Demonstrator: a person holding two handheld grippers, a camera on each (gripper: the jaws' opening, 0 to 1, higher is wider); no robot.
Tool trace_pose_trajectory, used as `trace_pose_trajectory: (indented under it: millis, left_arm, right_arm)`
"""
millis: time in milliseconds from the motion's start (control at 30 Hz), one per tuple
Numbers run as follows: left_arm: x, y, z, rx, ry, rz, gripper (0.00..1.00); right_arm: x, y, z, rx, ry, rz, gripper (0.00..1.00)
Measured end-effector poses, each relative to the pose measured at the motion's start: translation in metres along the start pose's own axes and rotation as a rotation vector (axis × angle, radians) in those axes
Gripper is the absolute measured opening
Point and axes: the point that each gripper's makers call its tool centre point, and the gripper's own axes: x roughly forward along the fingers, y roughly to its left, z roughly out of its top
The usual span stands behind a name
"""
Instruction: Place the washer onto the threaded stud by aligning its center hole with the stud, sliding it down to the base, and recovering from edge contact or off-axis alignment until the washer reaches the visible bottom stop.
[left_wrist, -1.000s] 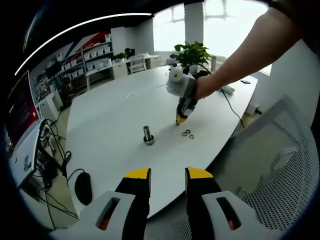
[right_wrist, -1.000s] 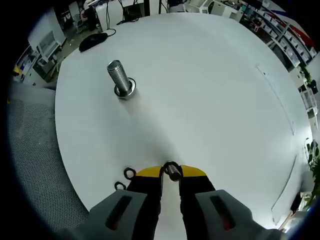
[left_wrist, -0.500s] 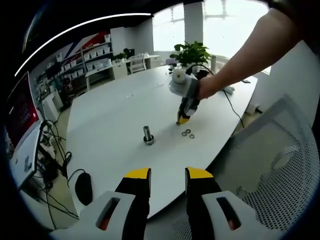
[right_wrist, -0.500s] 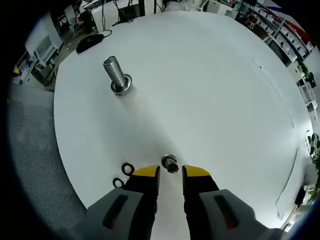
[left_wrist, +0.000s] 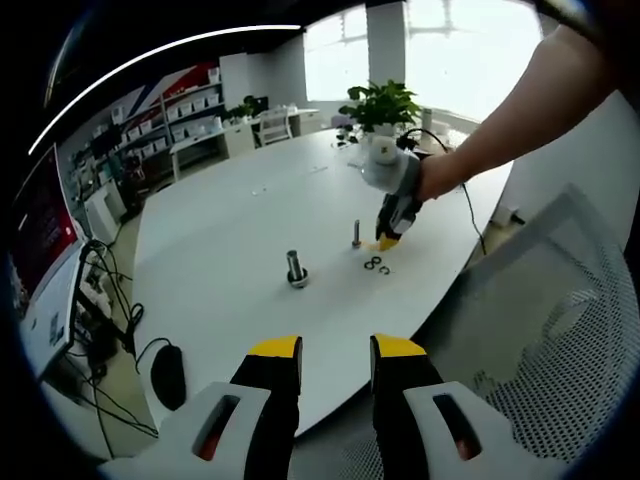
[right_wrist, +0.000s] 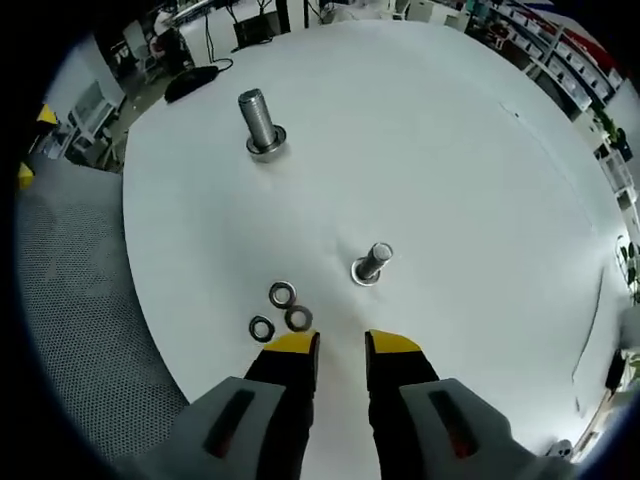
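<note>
Seen through the right gripper view, a broad white rounded tabletop (right_wrist: 450, 180) is spread out beneath the right gripper (right_wrist: 341, 345), whose yellow-tipped black jaws are held slightly apart with nothing between them. Just ahead of those jaws, a small upright silver threaded stud with a flanged base (right_wrist: 371, 264) is stood on the table, tilted a little in this view. To its left, three small dark metal ring-shaped washers (right_wrist: 280, 309) are laid flat on the table in a tight cluster, near the left jaw tip but not touched by it. Farther away, toward the table's far edge, a larger grey threaded bolt on a round base (right_wrist: 259, 124) is stood upright, well apart from the washers. A grey mesh chair back (right_wrist: 70, 300) is seen at the left beside the table edge.

From the left gripper view, the left gripper (left_wrist: 335, 352) is held back off the table edge, its jaws parted and empty. Across the table, the right gripper (left_wrist: 387, 240) is gripped by a person's hand (left_wrist: 430, 178), with a bare forearm reaching in from the upper right. The small stud (left_wrist: 356, 233), the washers (left_wrist: 376, 265) and the larger bolt (left_wrist: 296, 270) are seen on the table. A green potted plant (left_wrist: 381, 104) is placed at the far end.
</note>
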Motion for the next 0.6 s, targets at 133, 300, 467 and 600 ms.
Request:
trace_pose_trajectory:
  millis: [133, 300, 467, 600]
  left_arm:
    - [-0.001, 0.001, 0.000, -0.001, 0.001, 0.008, 0.25]
    - [-0.002, 0.002, 0.001, -0.001, -0.002, 0.011, 0.25]
    - [-0.002, 0.002, 0.001, 0.002, -0.003, 0.013, 0.25]
    - [-0.003, 0.003, 0.001, 0.002, -0.003, 0.018, 0.25]
  right_arm:
    - [0.002, 0.013, 0.001, -0.023, -0.011, 0.031, 0.21]
    - [0.001, 0.033, 0.005, -0.045, -0.037, 0.063, 0.21]
    - [0.004, 0.041, 0.004, -0.054, -0.034, 0.075, 0.21]
    - [0.004, 0.051, -0.001, -0.063, -0.012, 0.082, 0.20]
